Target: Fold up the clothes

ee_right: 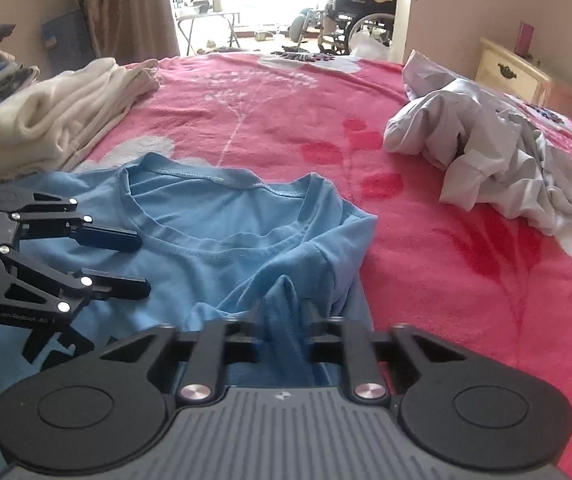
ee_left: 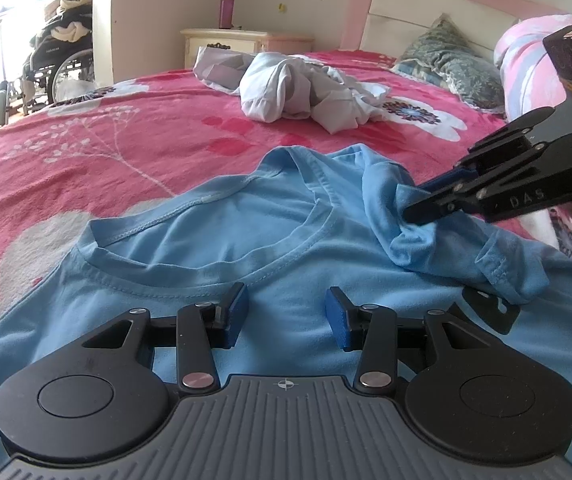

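**Right claw pinches sleeve of blue T-shirt on floral bed**

A soft, light-blue cotton T-shirt [ee_left: 221,240] lies spread and faintly creased on the bed, its ribbed round collar facing away from both cameras. The left claw [ee_left: 286,316] hovers just over the shirt's chest below the collar, its ridged blue pads standing partly apart with nothing between them. At the shirt's shoulder, the right claw [ee_right: 283,330] is clamped on a raised fold of the sleeve fabric, which bunches into a peak between the black fingers; seen from the left wrist, its narrow tips bite into a gathered ridge of cloth. Beneath the shirt stretches a fleecy pink blanket [ee_right: 426,272] printed with white flowers and red leaves. Further off, a crumpled pale-grey garment [ee_left: 298,88] sits in a loose heap, well apart from the shirt, while a stack of folded cream knitwear [ee_right: 61,116] rests near the bed's edge. Beyond stand a cream bedside cabinet [ee_left: 225,40], a patterned pillow [ee_left: 450,60] against the pink headboard, and a wheelchair [ee_right: 358,20] by the bright doorway.
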